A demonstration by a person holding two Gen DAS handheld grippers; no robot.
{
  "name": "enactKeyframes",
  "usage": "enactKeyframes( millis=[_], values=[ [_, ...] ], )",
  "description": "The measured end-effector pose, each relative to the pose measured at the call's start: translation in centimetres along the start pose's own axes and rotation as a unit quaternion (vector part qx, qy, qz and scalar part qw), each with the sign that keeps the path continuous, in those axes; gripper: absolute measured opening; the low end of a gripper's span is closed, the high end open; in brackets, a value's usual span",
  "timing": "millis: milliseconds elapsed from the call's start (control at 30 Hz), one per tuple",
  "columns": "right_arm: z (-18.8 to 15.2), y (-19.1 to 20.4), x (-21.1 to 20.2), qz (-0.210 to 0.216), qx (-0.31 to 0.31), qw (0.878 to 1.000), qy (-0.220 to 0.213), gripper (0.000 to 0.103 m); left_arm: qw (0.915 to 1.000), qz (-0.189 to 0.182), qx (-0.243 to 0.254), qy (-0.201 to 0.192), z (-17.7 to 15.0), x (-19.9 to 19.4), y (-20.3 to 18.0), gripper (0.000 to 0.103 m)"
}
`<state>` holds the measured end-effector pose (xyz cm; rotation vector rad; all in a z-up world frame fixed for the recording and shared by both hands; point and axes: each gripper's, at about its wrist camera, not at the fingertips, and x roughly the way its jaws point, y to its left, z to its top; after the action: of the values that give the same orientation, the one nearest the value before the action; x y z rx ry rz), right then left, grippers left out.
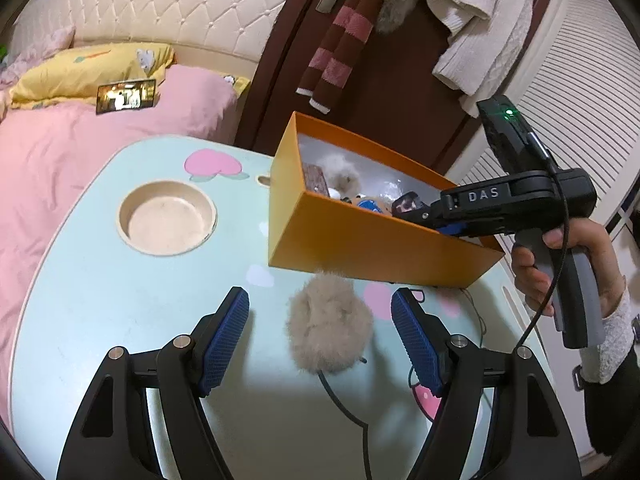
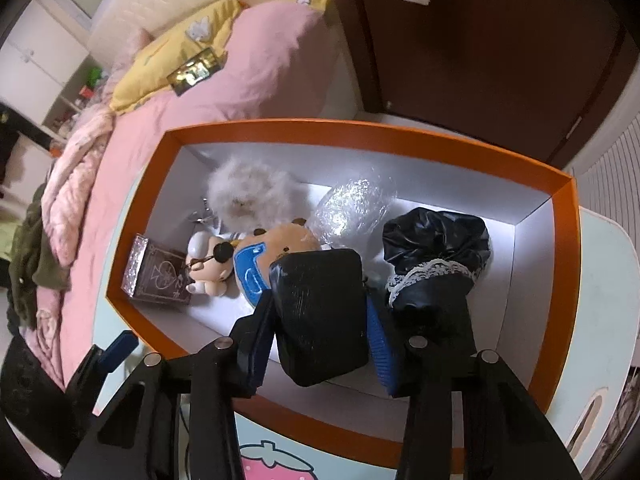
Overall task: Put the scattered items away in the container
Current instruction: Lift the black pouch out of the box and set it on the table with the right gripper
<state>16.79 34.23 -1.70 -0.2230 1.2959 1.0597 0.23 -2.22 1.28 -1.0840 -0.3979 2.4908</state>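
Observation:
A fluffy beige pom-pom [image 1: 328, 324] lies on the mint table, just in front of the orange box [image 1: 360, 248]. My left gripper [image 1: 320, 296] stands open around it, with a gap between each blue pad and the fur. My right gripper [image 2: 320, 300] hangs over the box's open top [image 2: 360, 132], shut on a black rectangular case [image 2: 320, 316]. Inside the box lie a pale pom-pom [image 2: 248, 196], two small plush toys [image 2: 212, 264], a dark card box [image 2: 160, 276], clear plastic wrap [image 2: 352, 204] and a black lace-trimmed bundle [image 2: 436, 248].
The table [image 1: 100, 320] has a round recessed cup holder [image 1: 168, 220] at the left. A thin black cable [image 1: 344, 404] runs from under the pom-pom towards me. A pink bed [image 1: 60, 160] borders the table's far left; a brown door [image 1: 400, 100] with hanging clothes stands behind the box.

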Motion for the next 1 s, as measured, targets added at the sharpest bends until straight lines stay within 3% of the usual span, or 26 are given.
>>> enactKeyframes(
  millis=[200,400,533,667,767,867,1000],
  values=[
    [-0.9,0.5,-2.1,0.019,-0.001,0.999,-0.043,0.042,1.0,0.001,-0.008,-0.003,-0.1,-0.1,0.4,0.074],
    [-2.4,2.3,-7.5,0.05,0.007,0.993,-0.111,0.042,0.9999,0.002,-0.016,0.001,-0.1,0.0,0.8,0.074],
    [-4.9,4.7,-9.2,0.076,-0.012,0.991,-0.111,0.042,0.9998,0.007,-0.02,0.0,-0.1,0.1,1.0,0.074],
    [-7.8,6.8,-7.2,0.069,-0.025,0.994,-0.079,0.042,0.9995,0.006,-0.03,0.001,0.0,0.1,1.5,0.074],
    [-9.6,6.6,-4.3,0.037,-0.009,0.998,-0.054,0.042,0.9994,0.007,-0.034,-0.003,0.0,0.0,1.7,0.074],
    [-11.0,6.4,-2.2,-0.019,-0.002,0.998,-0.059,0.042,0.9992,0.01,-0.039,-0.007,0.0,0.0,1.9,0.074],
    [-11.9,6.4,-1.3,-0.012,0.011,0.997,-0.069,0.042,0.9987,0.008,-0.049,-0.014,0.0,-0.2,2.3,0.074]
  ],
)
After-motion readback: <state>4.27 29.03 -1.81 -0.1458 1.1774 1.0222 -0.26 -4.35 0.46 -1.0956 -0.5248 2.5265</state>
